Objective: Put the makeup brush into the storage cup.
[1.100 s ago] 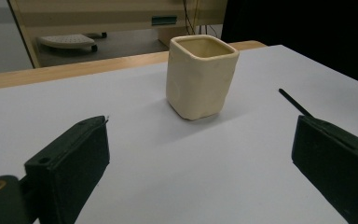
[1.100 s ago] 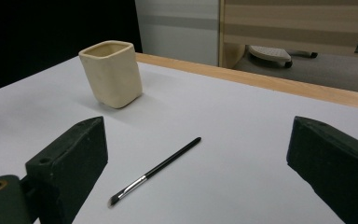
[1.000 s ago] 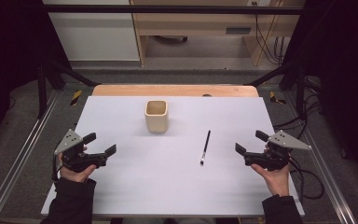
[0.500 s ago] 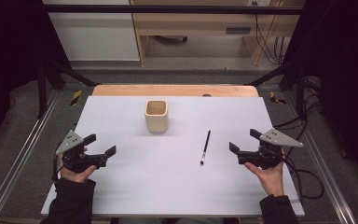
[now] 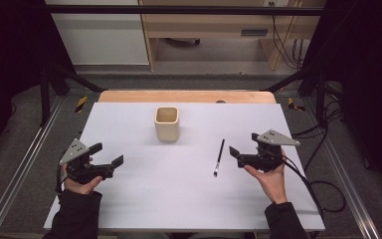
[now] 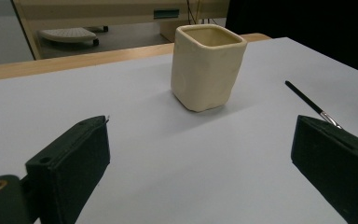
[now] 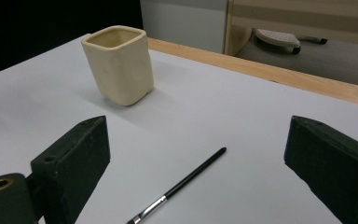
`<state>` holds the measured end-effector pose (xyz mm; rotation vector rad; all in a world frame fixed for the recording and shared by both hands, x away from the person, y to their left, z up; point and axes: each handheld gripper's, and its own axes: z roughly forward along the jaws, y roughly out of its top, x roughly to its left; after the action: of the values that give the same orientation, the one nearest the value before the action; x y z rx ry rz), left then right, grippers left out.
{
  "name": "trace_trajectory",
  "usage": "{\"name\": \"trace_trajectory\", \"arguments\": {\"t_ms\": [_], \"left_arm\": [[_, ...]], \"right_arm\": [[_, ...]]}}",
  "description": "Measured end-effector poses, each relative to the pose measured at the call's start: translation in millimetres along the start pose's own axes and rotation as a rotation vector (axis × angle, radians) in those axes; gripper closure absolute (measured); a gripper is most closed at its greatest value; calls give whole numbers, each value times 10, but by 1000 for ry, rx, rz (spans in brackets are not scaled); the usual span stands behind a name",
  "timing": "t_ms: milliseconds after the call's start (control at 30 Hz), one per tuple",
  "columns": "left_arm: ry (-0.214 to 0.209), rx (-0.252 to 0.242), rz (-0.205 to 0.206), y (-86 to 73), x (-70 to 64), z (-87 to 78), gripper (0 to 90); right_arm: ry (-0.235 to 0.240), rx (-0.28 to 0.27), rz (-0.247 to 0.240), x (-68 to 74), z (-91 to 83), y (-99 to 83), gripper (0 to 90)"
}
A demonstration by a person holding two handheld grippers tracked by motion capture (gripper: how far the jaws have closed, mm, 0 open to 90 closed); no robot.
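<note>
Leftward since a second ago, the right claw (image 5: 239,154) now sits just right of the paintbrush (image 5: 219,157), jaws apart. Brush lies right of frame centre on the bench (image 5: 179,199), untouched.

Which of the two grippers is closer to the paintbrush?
The right gripper. It hangs open just beside the paintbrush lying on the white table, while the left gripper is far off, across the table from it.

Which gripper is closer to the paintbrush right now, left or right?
Right. The right gripper sits open just beside the paintbrush, not touching it. The left gripper is open far across the table, with the cup up between them.
</note>
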<state>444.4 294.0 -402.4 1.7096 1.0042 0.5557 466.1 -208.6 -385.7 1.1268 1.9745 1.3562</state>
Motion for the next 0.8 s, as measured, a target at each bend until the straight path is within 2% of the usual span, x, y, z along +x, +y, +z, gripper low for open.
{"name": "trace_trajectory", "arguments": {"t_ms": [100,400,533,800], "left_arm": [[-1,-3,1,7,5,-11,40],[-3,-2,4,8,1,-6,41],[-4,-2,5,9,-6,-3,42],[-8,-3,6,10,-15,-1,42]], "right_arm": [[-2,19,-1,49,145,31,76],[0,65,2,113,414,20,92],[-8,114,13,142,596,-40,108],[-23,193,12,165,809,-172,140]]}}
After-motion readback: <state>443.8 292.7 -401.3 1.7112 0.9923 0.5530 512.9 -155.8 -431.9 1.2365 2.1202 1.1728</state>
